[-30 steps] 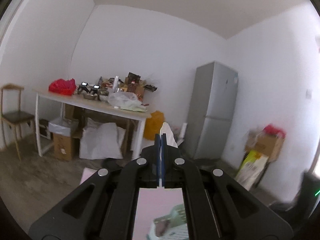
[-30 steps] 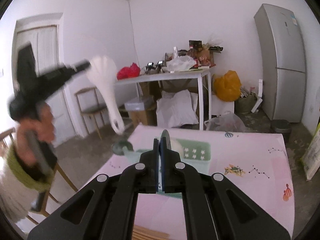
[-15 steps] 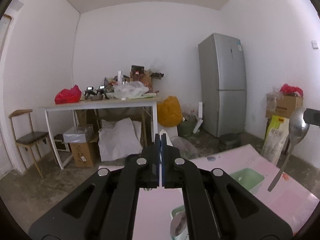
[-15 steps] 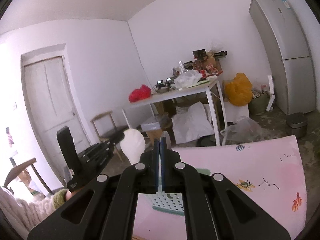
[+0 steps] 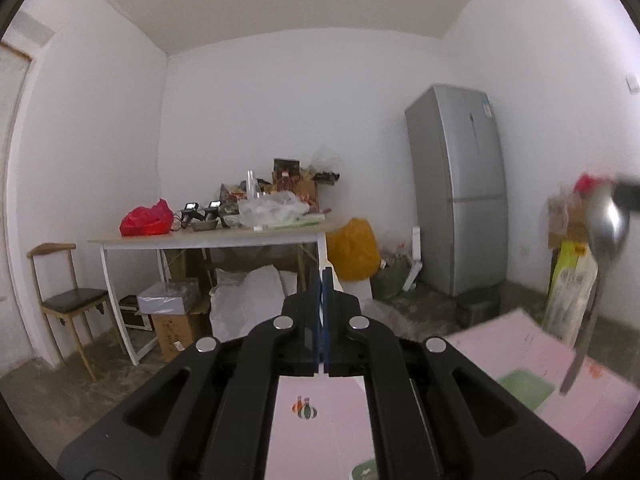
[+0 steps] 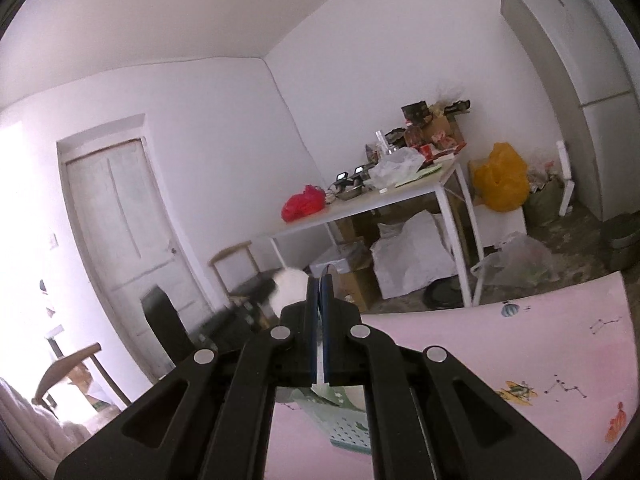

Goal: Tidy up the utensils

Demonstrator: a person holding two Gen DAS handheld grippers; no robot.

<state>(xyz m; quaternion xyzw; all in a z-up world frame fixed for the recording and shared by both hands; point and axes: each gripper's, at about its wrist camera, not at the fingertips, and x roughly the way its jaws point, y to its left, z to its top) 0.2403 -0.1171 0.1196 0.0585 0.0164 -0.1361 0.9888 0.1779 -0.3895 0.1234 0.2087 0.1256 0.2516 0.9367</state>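
Note:
My left gripper (image 5: 322, 276) is shut on a white spoon (image 5: 335, 280), of which only a thin white edge shows past the fingers; its bowl (image 6: 289, 285) shows in the right wrist view. My right gripper (image 6: 320, 284) is shut on a metal spoon (image 5: 606, 236), which hangs bowl up at the right edge of the left wrist view. Both are held above the pink table (image 5: 320, 432). A pale green utensil basket (image 6: 344, 424) stands on the table below my right gripper; its green part (image 5: 524, 388) also shows in the left wrist view.
Behind the pink table (image 6: 520, 344) is a white table (image 5: 208, 240) piled with clutter, a wooden chair (image 5: 68, 300), a grey fridge (image 5: 460, 192), an orange bag (image 5: 356, 248), boxes and white sacks on the floor. A door (image 6: 120, 240) is at the left.
Both grippers have tilted up and swung, so the table and basket sit lower in each view. The metal spoon has shifted towards the right edge of the left wrist view.

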